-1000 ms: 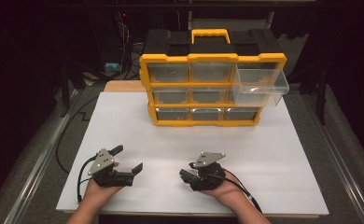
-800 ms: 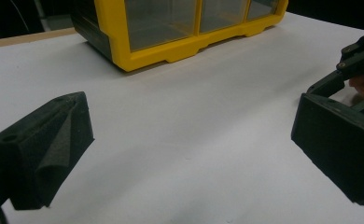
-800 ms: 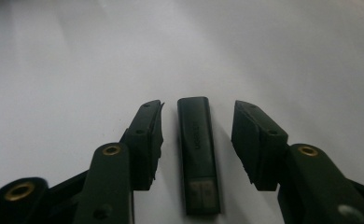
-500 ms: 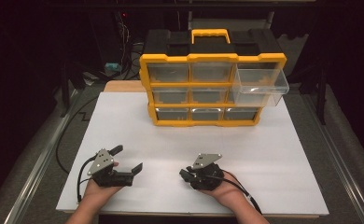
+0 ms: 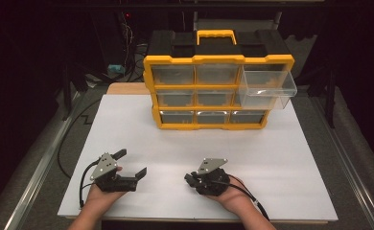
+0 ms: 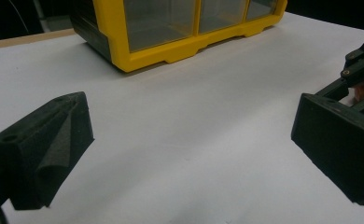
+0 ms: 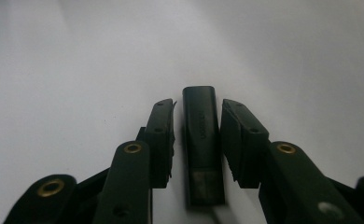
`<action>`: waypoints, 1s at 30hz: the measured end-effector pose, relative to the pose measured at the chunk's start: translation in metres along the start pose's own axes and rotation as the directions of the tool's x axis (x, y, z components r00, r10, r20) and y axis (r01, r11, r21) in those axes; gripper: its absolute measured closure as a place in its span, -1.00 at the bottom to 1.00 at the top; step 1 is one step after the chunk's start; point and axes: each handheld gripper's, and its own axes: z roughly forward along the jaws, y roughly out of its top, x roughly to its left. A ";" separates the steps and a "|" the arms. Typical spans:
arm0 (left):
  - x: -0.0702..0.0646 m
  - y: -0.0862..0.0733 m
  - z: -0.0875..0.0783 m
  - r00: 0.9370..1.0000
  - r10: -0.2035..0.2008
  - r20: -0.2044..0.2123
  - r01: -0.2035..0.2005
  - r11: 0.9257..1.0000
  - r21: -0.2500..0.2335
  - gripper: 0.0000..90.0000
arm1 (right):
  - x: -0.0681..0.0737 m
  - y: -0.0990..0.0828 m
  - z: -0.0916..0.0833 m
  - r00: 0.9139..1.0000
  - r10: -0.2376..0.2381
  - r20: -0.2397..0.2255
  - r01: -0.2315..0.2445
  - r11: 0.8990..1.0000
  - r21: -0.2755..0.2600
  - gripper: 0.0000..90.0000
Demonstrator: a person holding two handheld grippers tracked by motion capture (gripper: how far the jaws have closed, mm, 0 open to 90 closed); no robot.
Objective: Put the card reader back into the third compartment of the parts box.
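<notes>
Lower left of the high view: left gripper on the white table, jaws spread wide, nothing between them. Lower centre: right gripper, jaws drawn in narrow around a small dark stick; contact with the pads is hard to judge, and its near end is blurred. Wrists are cut off by the bottom edge. Upper centre: yellow organizer, one clear drawer pulled out at the right; drawer contents can't be made out.

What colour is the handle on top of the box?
Yellow handle, clearest in the high view.
</notes>
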 end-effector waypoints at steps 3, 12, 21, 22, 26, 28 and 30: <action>0.000 0.000 0.000 1.000 -0.001 0.001 0.001 1.000 -0.002 -1.00 | -0.001 0.000 0.001 1.000 -0.006 -0.003 0.006 1.000 0.001 0.52; -0.001 0.000 0.000 1.000 0.000 0.003 0.000 1.000 -0.004 -1.00 | -0.003 0.001 0.002 1.000 -0.004 -0.008 0.004 1.000 -0.002 0.61; -0.001 0.000 0.000 1.000 0.003 0.005 -0.003 1.000 -0.006 -1.00 | -0.003 0.001 0.002 1.000 -0.006 -0.007 0.006 1.000 0.001 0.65; -0.001 0.000 0.000 1.000 0.003 0.006 -0.003 1.000 -0.006 -1.00 | -0.003 0.001 0.002 1.000 -0.010 -0.008 0.010 1.000 -0.001 0.66; 0.000 0.000 0.000 1.000 0.003 0.007 -0.003 1.000 -0.005 -1.00 | -0.003 0.001 0.002 1.000 -0.013 -0.009 0.013 1.000 -0.003 0.66; 0.000 0.000 0.000 1.000 0.003 0.006 -0.003 1.000 -0.008 -1.00 | -0.003 0.001 0.001 1.000 -0.023 -0.005 0.022 1.000 -0.004 0.66; 0.000 0.000 -0.001 1.000 0.003 0.006 -0.003 1.000 -0.008 -1.00 | -0.003 0.001 0.001 1.000 -0.028 -0.004 0.028 1.000 -0.005 0.66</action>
